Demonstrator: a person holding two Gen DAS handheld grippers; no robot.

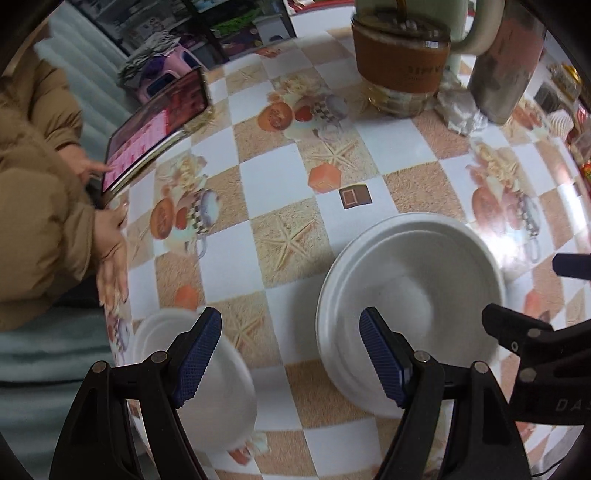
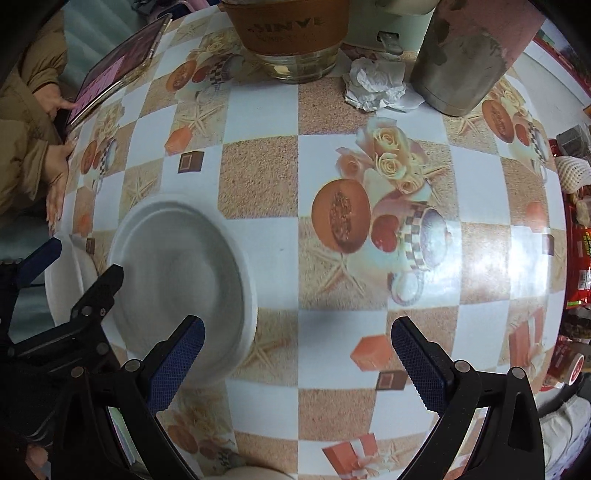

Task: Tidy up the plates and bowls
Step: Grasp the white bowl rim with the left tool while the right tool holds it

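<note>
A white plate (image 1: 406, 291) lies on the patterned table, and a smaller white bowl (image 1: 218, 384) sits to its left near the table's edge. My left gripper (image 1: 291, 354) hangs open above the gap between them; its right finger overlaps the plate's left rim and its left finger covers part of the bowl. In the right wrist view the plate (image 2: 177, 273) is at the left and the bowl (image 2: 66, 291) peeks out behind the left gripper (image 2: 83, 258). My right gripper (image 2: 297, 365) is open over bare tablecloth right of the plate, and also shows as the right gripper (image 1: 522, 286).
A glass jar with a brown sleeve (image 2: 291, 33), a metal tumbler (image 2: 461, 55) and a crumpled tissue (image 2: 373, 85) stand at the back. A seated person in a tan jacket (image 1: 33, 206) holds a phone (image 1: 155, 129) at the left edge, one hand (image 1: 114, 254) on the table. Snack packets (image 2: 580, 258) line the right.
</note>
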